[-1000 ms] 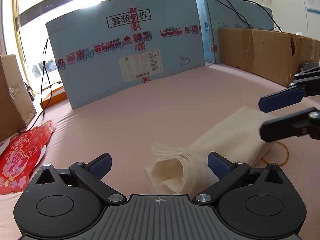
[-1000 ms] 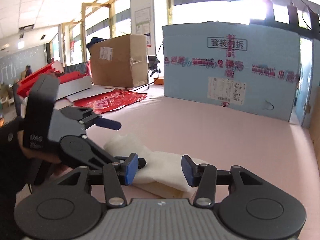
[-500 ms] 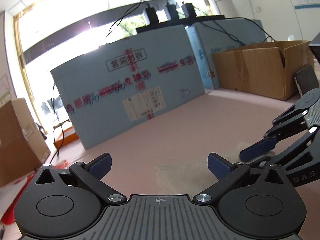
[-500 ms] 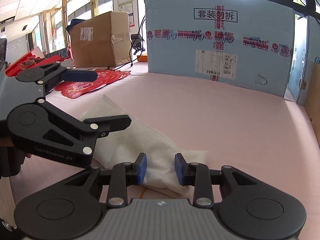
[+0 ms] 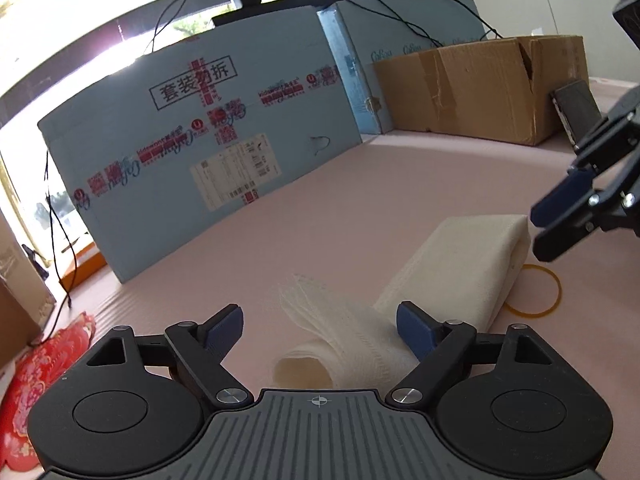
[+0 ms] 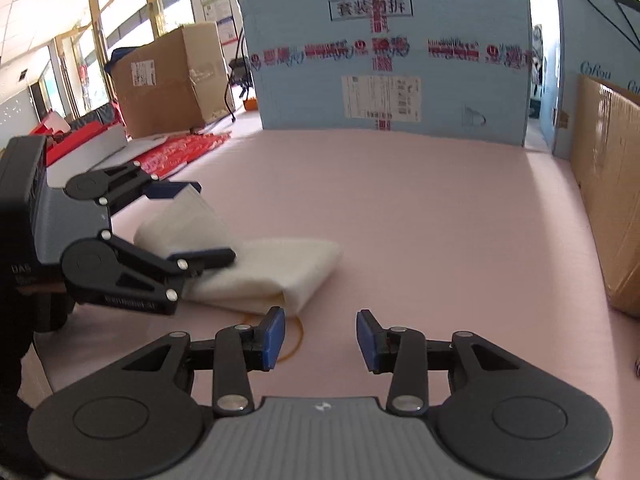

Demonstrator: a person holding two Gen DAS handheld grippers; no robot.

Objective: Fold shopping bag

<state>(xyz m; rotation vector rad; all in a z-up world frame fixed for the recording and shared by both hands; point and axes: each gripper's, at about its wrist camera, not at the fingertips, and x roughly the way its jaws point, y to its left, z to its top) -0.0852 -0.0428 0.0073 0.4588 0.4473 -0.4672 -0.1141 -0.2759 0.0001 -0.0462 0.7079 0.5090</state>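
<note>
Shopping bag: the cream non-woven shopping bag (image 5: 460, 264) lay folded into a thick pad on the pink worktop (image 5: 360, 184); its loose end curled up into a roll between the left fingers. In the right wrist view the bag (image 6: 280, 272) sat left of centre, its folded corner just beyond the right gripper's left finger.

Left gripper: the left gripper (image 5: 320, 326) had its fingers spread wide and gripped nothing; the rolled end of the bag lay in the gap, and contact with either pad could not be told. Its fingers stood as wide as half a second earlier, but the camera had tipped down, so the bag filled the lower view again.

Right gripper: the right gripper (image 6: 320, 340) was released, holding nothing, its fingers wider apart than half a second before, when they stood close together at the bag's edge. It had drawn back off the bag; from the left wrist view it (image 5: 560, 224) hovered just beside the bag's far right corner.

Rubber band: a yellow rubber band (image 5: 538, 292) lay flat on the worktop, partly tucked under the bag's right edge.

Surroundings: a blue printed carton (image 5: 208, 152) stood at the back, a brown cardboard box (image 5: 480, 88) to the right, and red paper decorations (image 5: 36, 372) at the left edge.
</note>
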